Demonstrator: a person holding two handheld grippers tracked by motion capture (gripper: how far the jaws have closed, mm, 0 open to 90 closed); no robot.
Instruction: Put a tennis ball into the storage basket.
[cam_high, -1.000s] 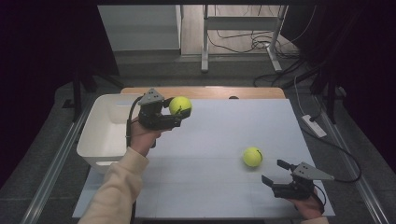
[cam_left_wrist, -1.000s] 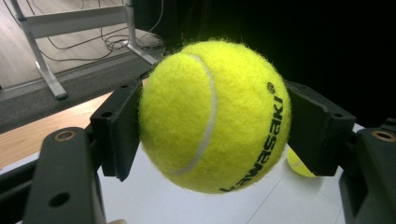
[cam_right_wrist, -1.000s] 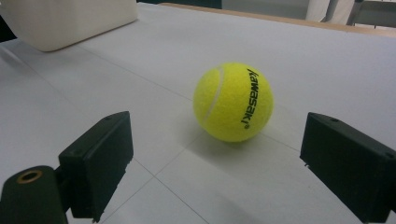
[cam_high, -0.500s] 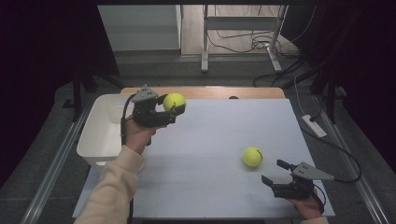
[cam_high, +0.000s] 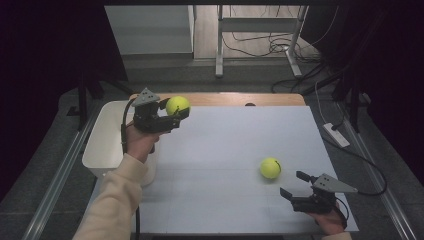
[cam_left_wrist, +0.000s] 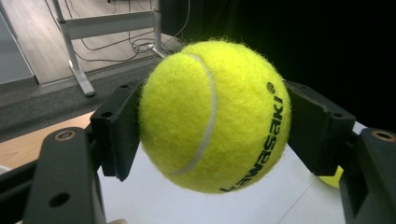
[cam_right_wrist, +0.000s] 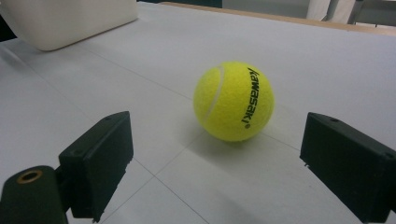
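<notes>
A yellow tennis ball (cam_high: 177, 105) hangs above the far left of the white mat, close to the bin, with my left gripper (cam_high: 172, 112) shut on it. In the left gripper view the ball (cam_left_wrist: 212, 116) sits squeezed between both black pads, and its black lettering shows. A second tennis ball (cam_high: 270, 168) rests on the mat at the near right. My right gripper (cam_high: 292, 184) stands open just short of it, low over the mat. In the right gripper view that ball (cam_right_wrist: 233, 100) lies ahead, between the lines of the two spread jaws and untouched.
A white bin (cam_high: 102, 145) stands along the mat's left edge, beside the left hand; its corner (cam_right_wrist: 70, 21) shows in the right gripper view. The white mat (cam_high: 240, 145) covers a wooden table (cam_high: 240, 98). Cables and a power strip (cam_high: 336, 135) lie on the floor at the right.
My left gripper has carried its ball to the left and a little up, nearer the bin. The right gripper and the ball on the mat have stayed put.
</notes>
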